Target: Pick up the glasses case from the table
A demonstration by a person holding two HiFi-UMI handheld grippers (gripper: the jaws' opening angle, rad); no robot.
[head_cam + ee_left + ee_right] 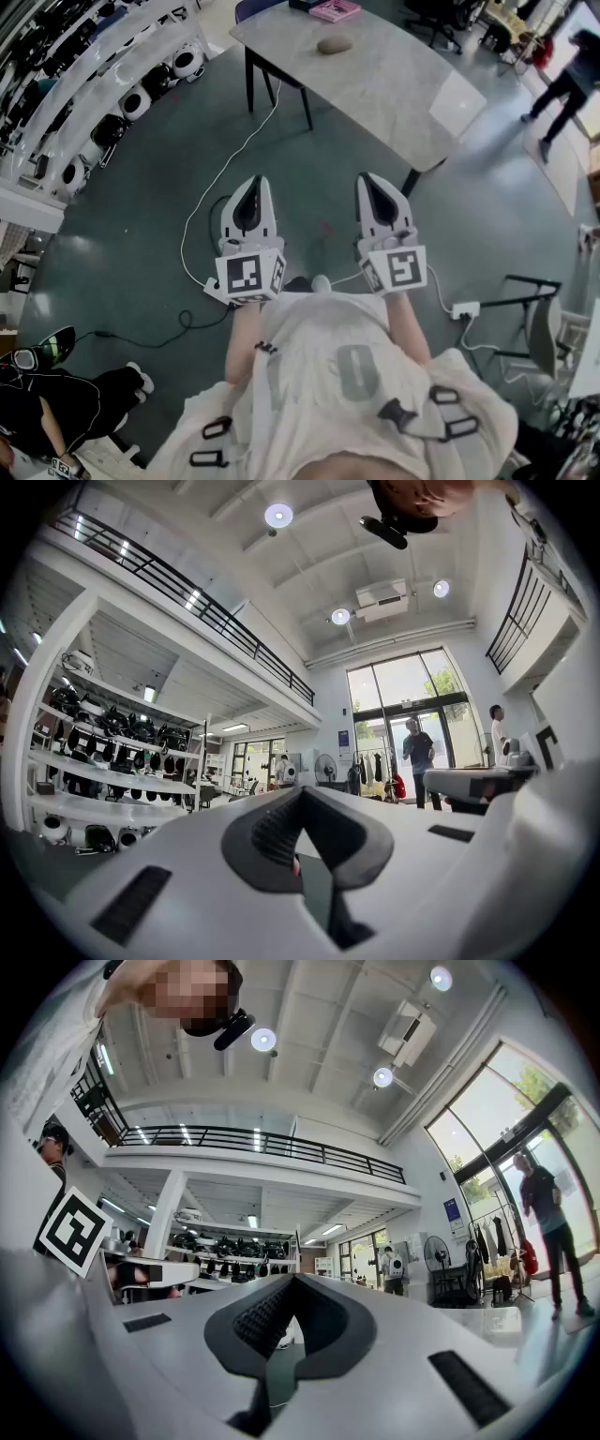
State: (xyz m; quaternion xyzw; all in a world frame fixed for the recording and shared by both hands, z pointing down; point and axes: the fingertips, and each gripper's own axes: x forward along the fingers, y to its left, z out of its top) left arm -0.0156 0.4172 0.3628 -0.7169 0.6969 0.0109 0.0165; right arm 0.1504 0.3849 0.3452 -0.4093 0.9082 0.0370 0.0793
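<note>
The glasses case (335, 44), a brownish oval, lies on the far part of the grey table (394, 84) in the head view, well ahead of both grippers. My left gripper (255, 183) and right gripper (373, 180) are held side by side over the floor, short of the table, pointing toward it. Both are shut with nothing between the jaws. In the left gripper view the left gripper (300, 794) looks across the room, its tips meeting. The right gripper (292, 1279) looks the same in its own view. Neither gripper view shows the case.
A pink book (335, 9) lies at the table's far edge. White and black cables (202, 211) and a power strip (466, 308) lie on the floor. Helmet shelves (103, 84) line the left. A person (567, 80) stands at top right, another (56, 403) at bottom left. A chair (539, 323) stands on the right.
</note>
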